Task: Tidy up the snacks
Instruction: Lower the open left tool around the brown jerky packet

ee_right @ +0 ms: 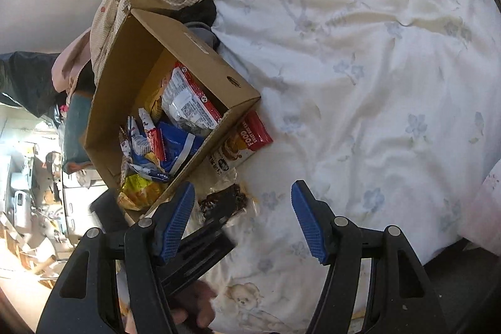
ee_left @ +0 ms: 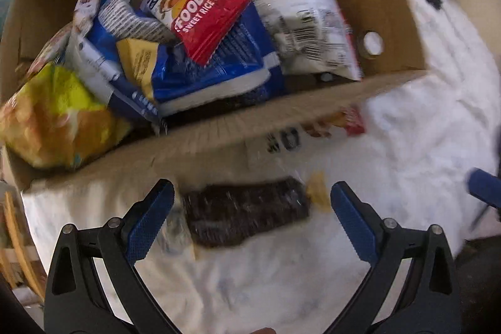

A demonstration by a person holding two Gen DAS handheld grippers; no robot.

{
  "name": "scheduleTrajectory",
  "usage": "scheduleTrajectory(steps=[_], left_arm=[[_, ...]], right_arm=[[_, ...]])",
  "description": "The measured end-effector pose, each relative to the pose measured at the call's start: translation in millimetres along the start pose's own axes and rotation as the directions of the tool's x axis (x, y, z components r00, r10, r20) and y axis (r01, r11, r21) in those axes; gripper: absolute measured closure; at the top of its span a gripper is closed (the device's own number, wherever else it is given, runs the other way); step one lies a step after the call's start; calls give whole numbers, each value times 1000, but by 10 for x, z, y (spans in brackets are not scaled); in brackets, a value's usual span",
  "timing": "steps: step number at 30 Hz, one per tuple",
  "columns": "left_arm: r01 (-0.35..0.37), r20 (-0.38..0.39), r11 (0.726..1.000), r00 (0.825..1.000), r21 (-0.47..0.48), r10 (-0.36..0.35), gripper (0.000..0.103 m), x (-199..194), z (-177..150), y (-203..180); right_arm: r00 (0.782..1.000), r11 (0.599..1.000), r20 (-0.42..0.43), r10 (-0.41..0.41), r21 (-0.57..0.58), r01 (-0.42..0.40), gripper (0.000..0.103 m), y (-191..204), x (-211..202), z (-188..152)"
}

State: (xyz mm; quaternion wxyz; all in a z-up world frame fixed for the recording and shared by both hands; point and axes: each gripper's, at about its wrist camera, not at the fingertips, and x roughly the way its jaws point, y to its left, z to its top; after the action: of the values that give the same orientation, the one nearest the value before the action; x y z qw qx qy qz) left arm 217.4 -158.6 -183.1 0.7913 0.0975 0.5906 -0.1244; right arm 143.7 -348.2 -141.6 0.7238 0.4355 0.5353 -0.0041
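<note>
The cardboard box (ee_left: 313, 105) sits on a white floral bedspread (ee_right: 360, 68) and serves as the anchor here. Inside it, snack packets are heaped: a red sweet rice cake packet (ee_left: 209, 21) lies on top of a blue bag (ee_left: 216, 71), a white packet with a barcode (ee_left: 310, 30) leans toward the box's right wall, and a yellow chip bag (ee_left: 53, 118) spills over the near-left corner. Packets lower in the heap are mostly covered and cannot be named.

Just outside the box's near wall lies a dark chocolate-coloured snack in a clear wrapper (ee_left: 247, 215), blurred by motion so its label is unreadable. The left gripper (ee_left: 252, 196) hovers over it with its blue pads spread wide on either side, not touching it. Beside the box's near-right corner, a second rice cake packet (ee_right: 241, 143) rests on the bedspread, partly tucked under the wall.

The right gripper (ee_right: 242, 205) hangs above the bedspread, its fingers wide apart and holding nothing. In its view the left gripper's black body is smeared and partly hidden behind the right gripper's left finger (ee_right: 175, 224).
</note>
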Motion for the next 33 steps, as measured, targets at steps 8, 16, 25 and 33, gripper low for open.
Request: scheduleTrajectory(steps=[8,16,25,33], left_arm=[[32,-105,995,994,-96,-42,3,297,20,221],[19,-183,998,983,-66,-31,3,142,-354,129],[38,-218,987,973,-153,-71,4,-40,-719,242],[56,-65,996,996,-68,-61,4,-648,-593,406]], right_arm=[[1000,1000,1,0,19,0,36,-11,-5,21],[1000,999,10,21,34,-21,36,26,-25,20],[1000,1000,11,20,10,-20,36,60,-52,-16],[999,1000,28,28,-2,-28,36,63,-123,-36]])
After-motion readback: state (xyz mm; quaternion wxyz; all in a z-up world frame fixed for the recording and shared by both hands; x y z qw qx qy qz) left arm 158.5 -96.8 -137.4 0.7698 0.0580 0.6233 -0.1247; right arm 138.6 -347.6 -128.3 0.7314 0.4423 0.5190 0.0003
